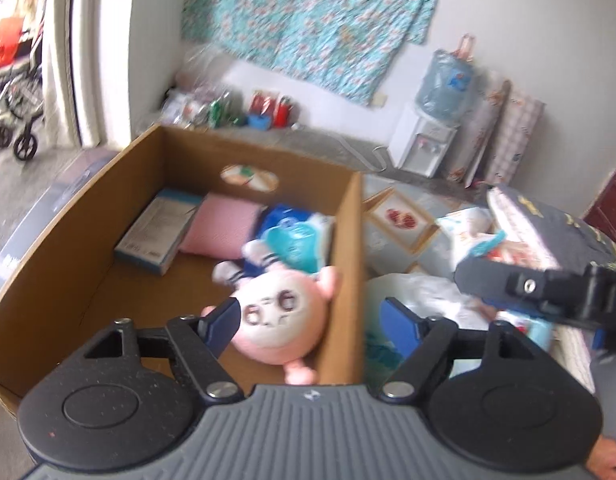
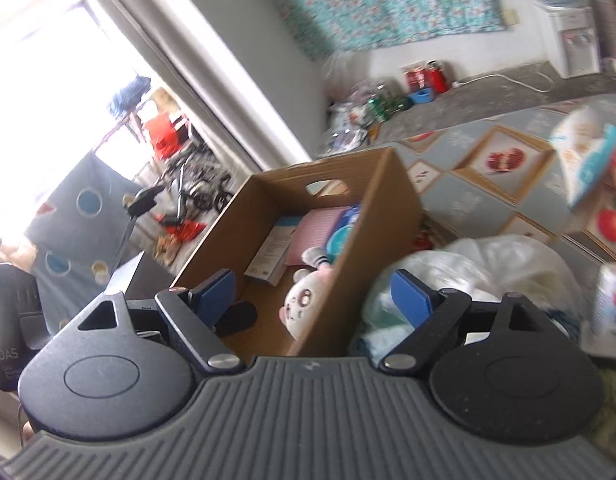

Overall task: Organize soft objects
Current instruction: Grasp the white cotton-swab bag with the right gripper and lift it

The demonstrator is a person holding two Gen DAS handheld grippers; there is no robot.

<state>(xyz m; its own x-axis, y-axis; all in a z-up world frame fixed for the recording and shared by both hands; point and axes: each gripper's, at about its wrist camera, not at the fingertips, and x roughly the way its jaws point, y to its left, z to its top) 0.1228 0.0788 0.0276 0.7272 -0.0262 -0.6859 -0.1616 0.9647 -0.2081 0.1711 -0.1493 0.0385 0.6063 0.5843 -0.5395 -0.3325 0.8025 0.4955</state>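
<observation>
- Left gripper [image 1: 308, 316]: fingers wide apart, nothing between the pads. They straddle the box's right wall, one finger over the inside, the other over the clutter outside. Looks like a let-go pose, not a reach.
- Right gripper [image 2: 314, 294]: fingers also spread wide & empty, aimed at the same wall from nearer the box's end. In the left view its black body juts in from the right, above the pile.
- Pink plush [image 1: 280, 316], the task's thing: lies inside the cardboard box [image 1: 68, 240], face up, pressed against the right wall near the front corner. Prob. dropped there because that corner was the free spot.
- Behind it in the box: blue tissue pack [image 1: 296, 236], pink cushion [image 1: 224, 228], flat booklet [image 1: 156, 232], all crowded toward the far end. Left half of the box floor is bare, so there's room for more.
- Box walls stand tall & thin; right wall is the edge to clear when lifting out or coming back in.
- Outside that wall: white plastic bag [image 2: 488, 268] heaped on the patterned surface [image 2: 468, 196], w/ more packets at far right. Tight on that side; open air is up & back.
</observation>
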